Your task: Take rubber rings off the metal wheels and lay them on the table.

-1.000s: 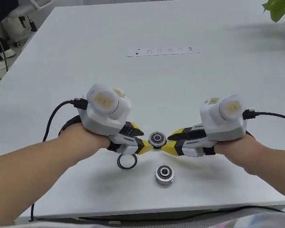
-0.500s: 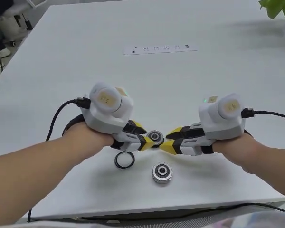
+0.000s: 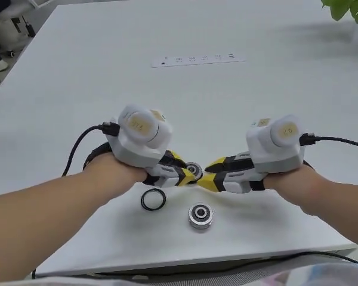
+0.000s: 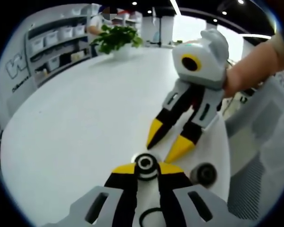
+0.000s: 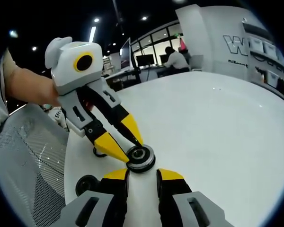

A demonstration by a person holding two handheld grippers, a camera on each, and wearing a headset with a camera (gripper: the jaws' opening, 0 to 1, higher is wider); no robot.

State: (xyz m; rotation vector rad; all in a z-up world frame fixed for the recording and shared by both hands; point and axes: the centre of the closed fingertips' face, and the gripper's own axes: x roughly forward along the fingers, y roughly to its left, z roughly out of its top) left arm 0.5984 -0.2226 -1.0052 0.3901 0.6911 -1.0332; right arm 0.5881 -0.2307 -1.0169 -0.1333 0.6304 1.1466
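The small round silver metal wheel is held up off the white counter, pinched between the yellow-tipped fingers of the left gripper. A dark band round its rim reads as the black rubber ring, so it looks not yet stripped. How exactly the left pinch sits on the wheel can't be made out. The right gripper is brought in nose to nose. Its fingers are spread, the wheel sits just ahead of their tips, and nothing is gripped by them yet. A loose black rubber ring is laid flat on the counter just below the left fingers. A second metal wheel, which looks bare, lies near it under the right fingertips. Judged from that, the step in hand is peeling the ring off the held wheel. It's probably best done with the left pinch kept firm, so the wheel isn't spun or dropped. Only one edge of the rubber should be caught by the right fingers, not the metal underneath. The ring is better rolled over the rim a bit at a time than yanked, since stretched rubber can snap back or get flung off the counter. Once freed, it can be set down beside the loose ring, clear of the second wheel.
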